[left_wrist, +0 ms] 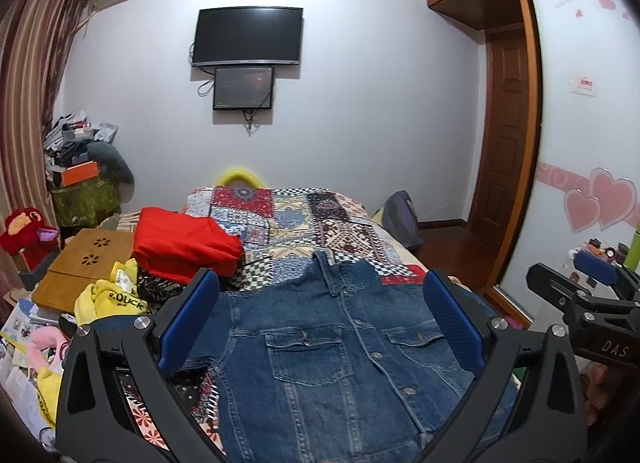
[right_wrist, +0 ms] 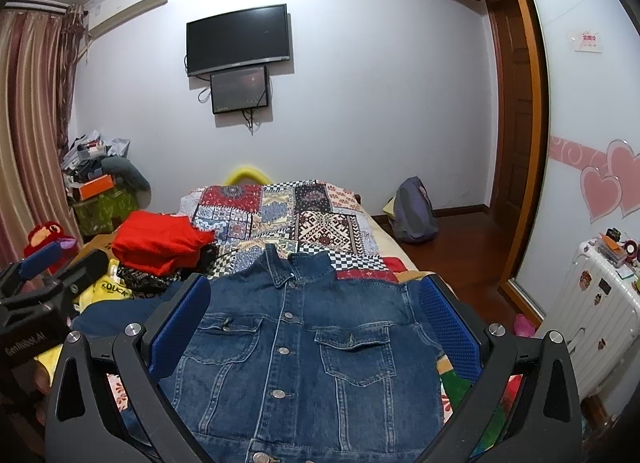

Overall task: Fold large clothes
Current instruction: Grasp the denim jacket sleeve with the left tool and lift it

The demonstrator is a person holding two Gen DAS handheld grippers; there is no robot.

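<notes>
A blue denim jacket (left_wrist: 328, 347) lies flat, front up and buttoned, on the patchwork bedspread (left_wrist: 288, 219); its collar points to the far end of the bed. It also shows in the right wrist view (right_wrist: 296, 347). My left gripper (left_wrist: 320, 319) is open and empty, held above the jacket's chest. My right gripper (right_wrist: 316, 323) is open and empty, also above the jacket. The right gripper appears at the right edge of the left wrist view (left_wrist: 592, 295); the left gripper appears at the left edge of the right wrist view (right_wrist: 44, 283). The sleeves are mostly hidden.
Folded red clothes (left_wrist: 184, 243) and a yellow garment (left_wrist: 108, 299) lie on the bed's left side beside a wooden lap desk (left_wrist: 80, 263). A backpack (right_wrist: 414, 211) stands on the floor. A white suitcase (right_wrist: 592, 319) stands at the right. A wardrobe (left_wrist: 580, 143) lines the right wall.
</notes>
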